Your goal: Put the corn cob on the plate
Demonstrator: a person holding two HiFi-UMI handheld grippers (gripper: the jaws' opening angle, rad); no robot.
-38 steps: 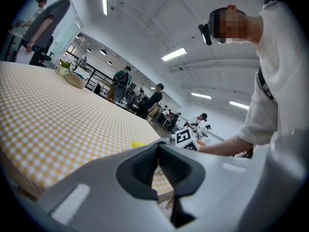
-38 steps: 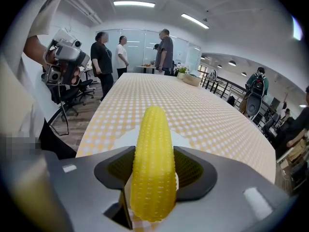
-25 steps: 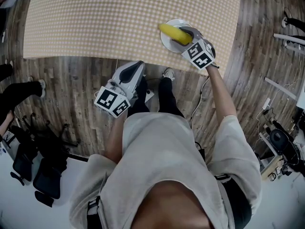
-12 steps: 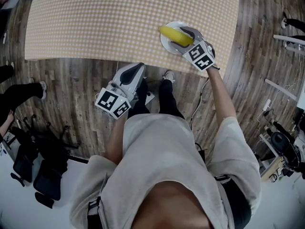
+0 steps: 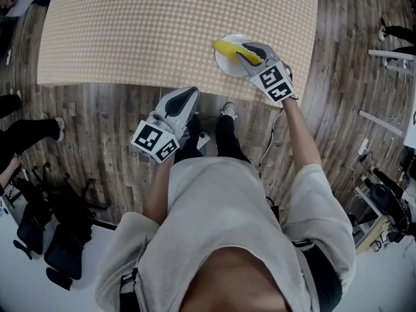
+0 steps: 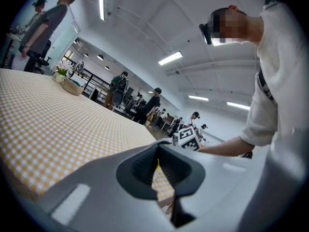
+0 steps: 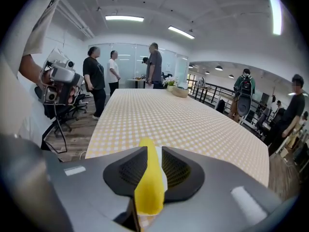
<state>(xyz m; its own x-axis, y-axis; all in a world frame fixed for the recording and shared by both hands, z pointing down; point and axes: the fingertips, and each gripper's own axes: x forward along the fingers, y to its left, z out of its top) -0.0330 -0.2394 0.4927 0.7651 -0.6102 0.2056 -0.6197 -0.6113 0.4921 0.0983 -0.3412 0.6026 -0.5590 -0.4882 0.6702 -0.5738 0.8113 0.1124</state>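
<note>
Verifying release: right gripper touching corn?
Cannot tell. Right gripper view: jaws of right gripper closing, corn between; plate shows beside one pad, other contact unclear.

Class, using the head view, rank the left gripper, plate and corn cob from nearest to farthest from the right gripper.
1. corn cob: between the closing fingers of the right gripper.
2. plate: just beneath the cob, near the table edge.
3. left gripper: far to the left, off the table.
</note>
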